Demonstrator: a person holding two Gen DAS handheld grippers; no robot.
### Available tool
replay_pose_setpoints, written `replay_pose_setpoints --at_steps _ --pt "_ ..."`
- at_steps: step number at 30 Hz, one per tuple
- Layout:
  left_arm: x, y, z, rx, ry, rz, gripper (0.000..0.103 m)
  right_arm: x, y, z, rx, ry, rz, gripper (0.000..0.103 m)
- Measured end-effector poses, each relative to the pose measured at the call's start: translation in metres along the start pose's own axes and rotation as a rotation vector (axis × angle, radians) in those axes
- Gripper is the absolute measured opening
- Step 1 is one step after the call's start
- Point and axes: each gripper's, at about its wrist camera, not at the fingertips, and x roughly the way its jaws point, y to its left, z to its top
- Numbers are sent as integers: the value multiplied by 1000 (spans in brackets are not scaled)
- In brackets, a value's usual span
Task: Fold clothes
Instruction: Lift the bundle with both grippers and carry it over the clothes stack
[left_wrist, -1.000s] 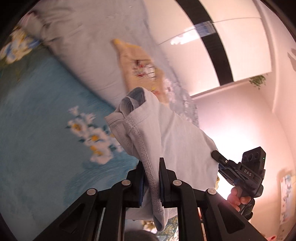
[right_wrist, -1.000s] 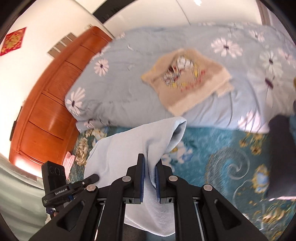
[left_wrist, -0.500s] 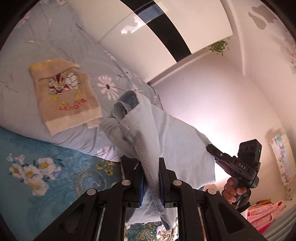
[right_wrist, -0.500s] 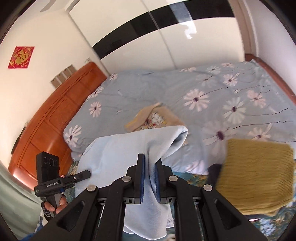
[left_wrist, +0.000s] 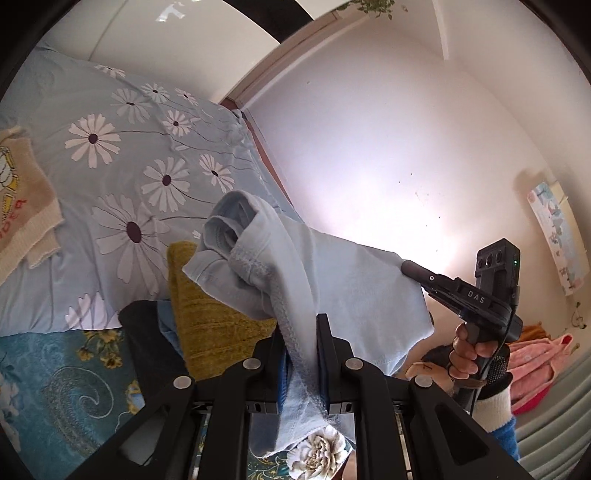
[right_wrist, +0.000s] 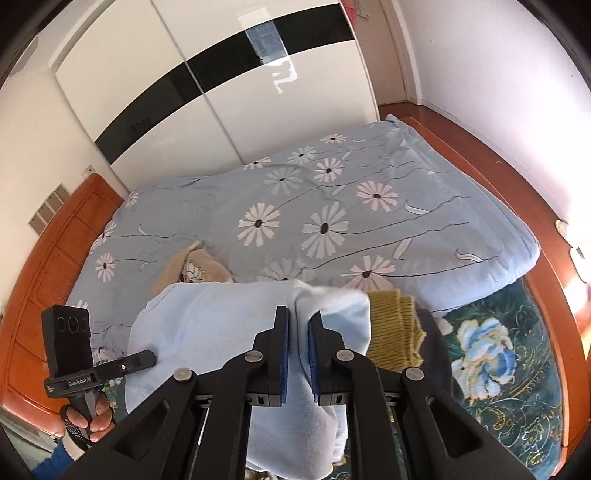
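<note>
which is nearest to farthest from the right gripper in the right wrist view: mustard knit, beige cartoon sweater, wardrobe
From the right gripper, shut on the light blue garment:
1. Mustard knit, just right of the fingers, on the near edge of the bed.
2. Beige cartoon sweater, up and left, on the daisy quilt.
3. Wardrobe, behind the bed at the far wall.

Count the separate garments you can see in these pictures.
4: a blue shirt held between both grippers, a beige sweater on the quilt, and a mustard knit over a dark garment. More may lie hidden beneath.
</note>
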Motion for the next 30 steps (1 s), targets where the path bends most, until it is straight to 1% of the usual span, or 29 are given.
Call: replay_pose_setpoints --at_steps 3,6,8,12,14,15,16,17,19,21,24,27,29,30 --pt "33 1 -2 0 14 28 14 24 -33 -8 44 40 -31 9" --pt "53 23 -6 -43 31 64 14 54 -60 -28 113 81 -22 9" --pt "58 42 -8 -75 32 79 14 70 -63 -40 118 93 -4 9" --pt "55 76 -8 -155 26 72 14 91 -63 -60 118 103 40 10" --pt "55 85 -9 -168 26 69 14 96 -63 -71 114 117 42 14" --pt "55 89 -9 -172 27 67 14 99 -64 -76 113 128 38 19" --pt "55 92 -9 -176 28 65 14 103 -65 -81 113 140 33 27" --pt "56 94 -9 -178 30 63 14 106 -67 -87 116 153 26 29" --pt "57 94 -10 -177 35 56 14 111 -72 -95 132 160 25 32" --pt "58 94 -10 -172 42 56 14 112 -80 -99 166 149 45 36" --pt "60 96 -10 -171 55 57 14 114 -89 -99 212 130 79 38" --pt "62 101 -10 -182 59 51 15 116 -91 -97 243 110 106 44" --pt "63 103 -11 -188 60 47 15 120 -91 -96 260 102 125 45" --pt "63 103 -11 -188 61 45 15 120 -90 -95 259 96 124 43"
